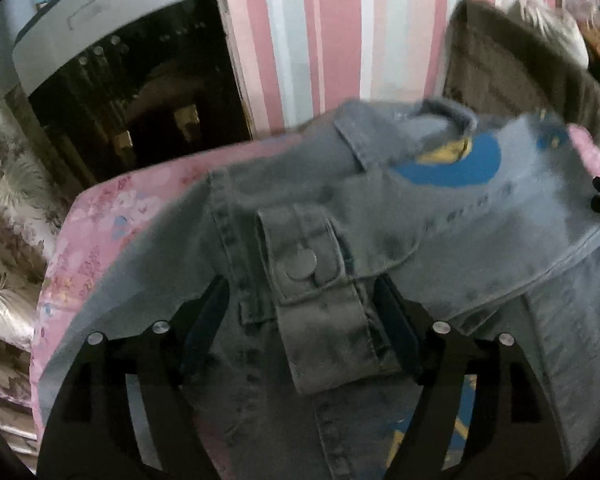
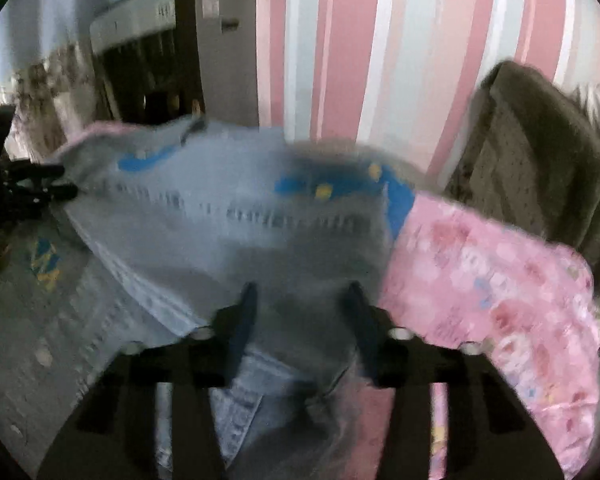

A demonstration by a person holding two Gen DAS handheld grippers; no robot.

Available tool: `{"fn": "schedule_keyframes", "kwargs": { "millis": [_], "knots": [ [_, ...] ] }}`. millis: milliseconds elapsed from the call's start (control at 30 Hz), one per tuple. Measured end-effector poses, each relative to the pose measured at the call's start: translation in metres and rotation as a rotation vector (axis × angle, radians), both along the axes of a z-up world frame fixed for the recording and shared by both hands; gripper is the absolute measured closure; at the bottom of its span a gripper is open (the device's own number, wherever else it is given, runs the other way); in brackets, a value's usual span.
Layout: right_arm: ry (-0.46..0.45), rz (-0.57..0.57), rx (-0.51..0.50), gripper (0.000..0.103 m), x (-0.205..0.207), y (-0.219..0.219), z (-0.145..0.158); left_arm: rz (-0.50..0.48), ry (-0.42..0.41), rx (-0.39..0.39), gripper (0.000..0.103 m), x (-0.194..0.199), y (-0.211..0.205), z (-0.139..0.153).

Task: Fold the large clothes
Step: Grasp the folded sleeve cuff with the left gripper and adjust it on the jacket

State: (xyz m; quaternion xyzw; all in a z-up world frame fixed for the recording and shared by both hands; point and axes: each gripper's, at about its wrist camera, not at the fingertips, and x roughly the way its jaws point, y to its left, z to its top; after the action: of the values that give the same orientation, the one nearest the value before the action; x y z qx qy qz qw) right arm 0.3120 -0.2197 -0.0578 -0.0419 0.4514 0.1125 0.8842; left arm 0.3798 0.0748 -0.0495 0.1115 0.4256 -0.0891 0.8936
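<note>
A grey-blue denim jacket (image 1: 460, 220) with blue and yellow patches lies spread on a pink floral sheet (image 1: 100, 220). Its buttoned sleeve cuff (image 1: 312, 272) lies between the wide-apart fingers of my left gripper (image 1: 304, 312), which is open; the left finger stands clear of the cuff. In the blurred right wrist view, the jacket (image 2: 220, 208) fills the gap between the fingers of my right gripper (image 2: 302, 320), which is narrowly set and pinching a fold of denim near the jacket's edge. The left gripper (image 2: 32, 184) shows at the far left there.
The pink floral sheet (image 2: 480, 260) covers a raised surface whose edge drops off at left and right. Behind it stands a pink-striped wall (image 1: 320, 40). A dark cabinet (image 1: 140, 100) is at back left, and a brown padded piece (image 2: 540, 160) at back right.
</note>
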Motion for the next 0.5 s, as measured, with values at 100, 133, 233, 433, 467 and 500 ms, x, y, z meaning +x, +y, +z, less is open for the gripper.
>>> {"fn": "schedule_keyframes", "kwargs": {
  "millis": [100, 133, 233, 433, 467, 500],
  "knots": [
    [0.029, -0.005, 0.019, 0.068, 0.002, -0.012, -0.011, 0.003, 0.005, 0.022, 0.027, 0.001, -0.002, -0.003],
    [0.031, -0.007, 0.025, 0.067, 0.003, -0.013, -0.008, 0.005, 0.007, 0.018, 0.027, 0.000, -0.001, 0.000],
    [-0.028, -0.011, 0.071, 0.061, -0.009, -0.014, 0.014, 0.019, -0.004, -0.032, 0.027, -0.009, 0.008, 0.017],
    [-0.244, -0.095, 0.077, 0.022, -0.063, -0.014, 0.069, 0.081, -0.115, -0.045, 0.012, -0.062, 0.046, 0.057],
    [-0.254, -0.103, 0.072, 0.014, -0.069, -0.012, 0.072, 0.095, -0.135, -0.030, 0.011, -0.076, 0.053, 0.061],
    [-0.263, -0.112, 0.063, 0.010, -0.078, -0.009, 0.073, 0.103, -0.144, -0.026, 0.010, -0.085, 0.059, 0.062]
  ]
}}
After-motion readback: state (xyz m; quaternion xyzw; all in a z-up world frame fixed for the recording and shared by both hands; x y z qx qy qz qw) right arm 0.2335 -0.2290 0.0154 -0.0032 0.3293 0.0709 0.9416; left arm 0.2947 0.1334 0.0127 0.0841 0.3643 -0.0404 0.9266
